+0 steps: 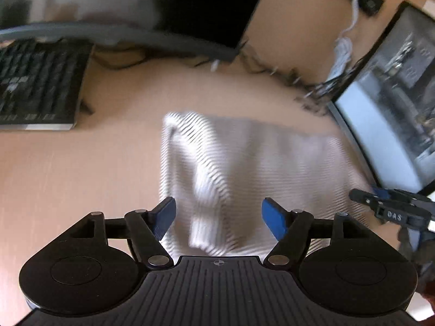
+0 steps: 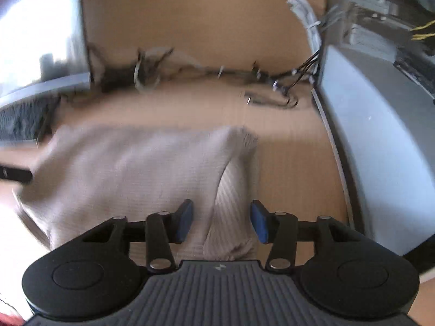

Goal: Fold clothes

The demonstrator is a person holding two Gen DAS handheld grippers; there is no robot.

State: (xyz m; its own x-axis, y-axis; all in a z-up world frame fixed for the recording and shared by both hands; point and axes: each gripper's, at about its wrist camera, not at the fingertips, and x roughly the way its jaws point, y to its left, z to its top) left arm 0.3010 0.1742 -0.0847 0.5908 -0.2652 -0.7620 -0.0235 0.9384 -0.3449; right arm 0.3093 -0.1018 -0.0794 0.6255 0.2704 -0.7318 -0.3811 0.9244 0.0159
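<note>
A white ribbed knit garment lies flat on the light wooden desk, with a sleeve folded across its near left part. My left gripper hovers open over that sleeve, blue pads wide apart, nothing held. In the right wrist view the same garment spreads to the left, a folded sleeve running toward me. My right gripper is open, and the sleeve lies below the gap between its pads. The right gripper's tip shows at the left view's right edge. Both views are motion-blurred.
A black keyboard sits far left under a monitor. A second screen stands at the right, close to the garment's edge. Tangled cables run along the desk's back. A grey case borders the right.
</note>
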